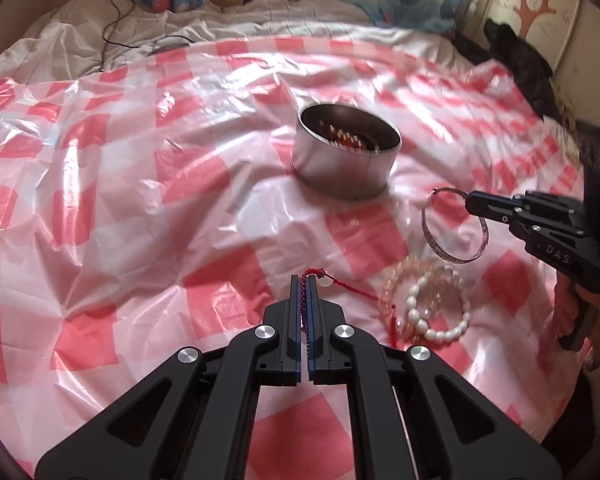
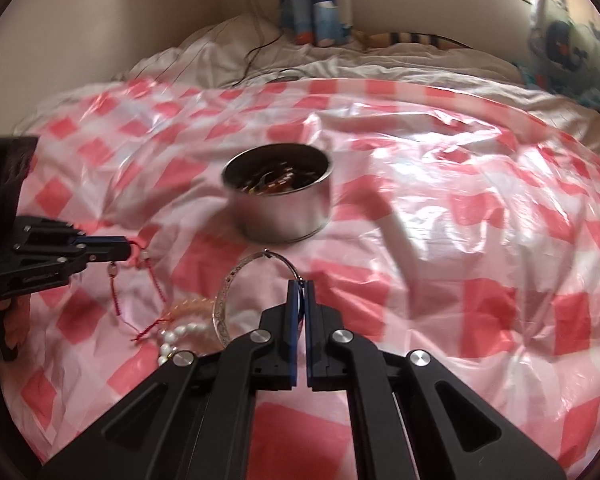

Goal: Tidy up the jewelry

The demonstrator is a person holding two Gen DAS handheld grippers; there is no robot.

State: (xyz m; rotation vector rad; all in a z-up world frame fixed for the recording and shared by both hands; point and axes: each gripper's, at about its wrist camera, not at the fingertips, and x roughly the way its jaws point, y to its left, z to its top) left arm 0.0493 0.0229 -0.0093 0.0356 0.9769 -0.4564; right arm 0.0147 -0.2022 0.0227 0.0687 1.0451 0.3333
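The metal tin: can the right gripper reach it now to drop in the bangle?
Probably yes. The right gripper, shut on the silver bangle, faces the open metal tin, with only bare checkered sheet between.

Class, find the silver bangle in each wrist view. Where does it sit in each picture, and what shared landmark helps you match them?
Left wrist view: the bangle is at right of centre, held up by the right gripper.
Right wrist view: the bangle is just left of centre, pinched at the gripper's tips.
Shared landmark: the round metal tin, beyond the bangle in both.
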